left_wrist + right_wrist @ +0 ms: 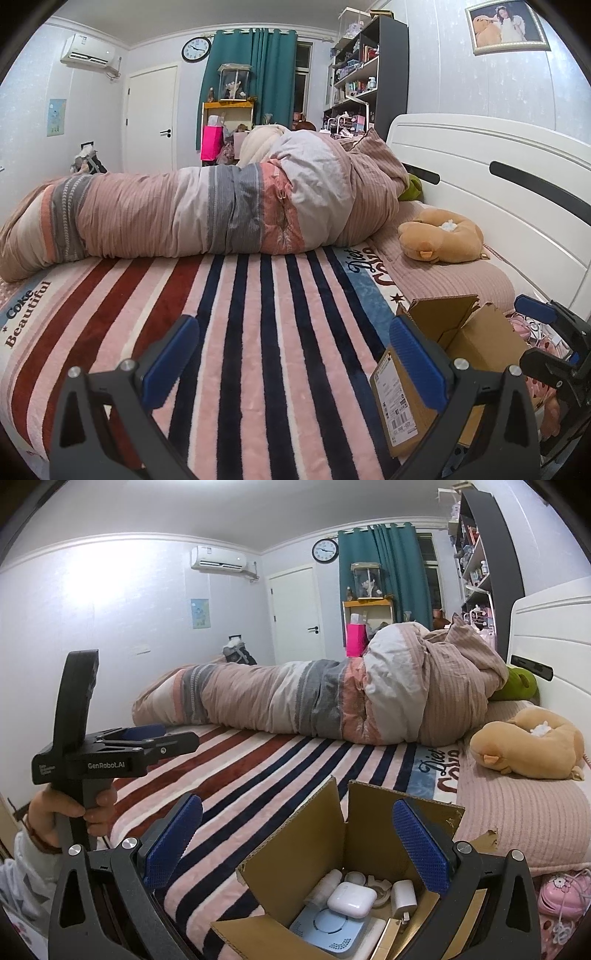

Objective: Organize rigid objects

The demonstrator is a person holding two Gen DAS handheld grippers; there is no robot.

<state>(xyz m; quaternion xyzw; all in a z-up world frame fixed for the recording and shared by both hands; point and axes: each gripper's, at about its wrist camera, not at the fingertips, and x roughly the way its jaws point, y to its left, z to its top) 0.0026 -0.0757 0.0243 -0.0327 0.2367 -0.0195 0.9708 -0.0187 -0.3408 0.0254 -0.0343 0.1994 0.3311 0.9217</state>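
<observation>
An open cardboard box (332,834) stands on the striped blanket (280,764) of a bed. Inside it lie a white earbud case (351,899), a white charger plug (403,897), a light blue square device (327,928) and other small white items. My right gripper (295,845) is open and empty, hovering just above the box with its blue pads either side of the opening. My left gripper (291,365) is open and empty over the blanket; the box (461,347) sits to its right. The left gripper also shows in the right wrist view (162,738), held by a hand.
A rolled quilt (221,214) lies across the bed behind. A tan plush toy (439,236) rests on a pink pillow by the white headboard (498,173). A pink toy phone (561,890) lies right of the box. Shelves and a door stand at the far wall.
</observation>
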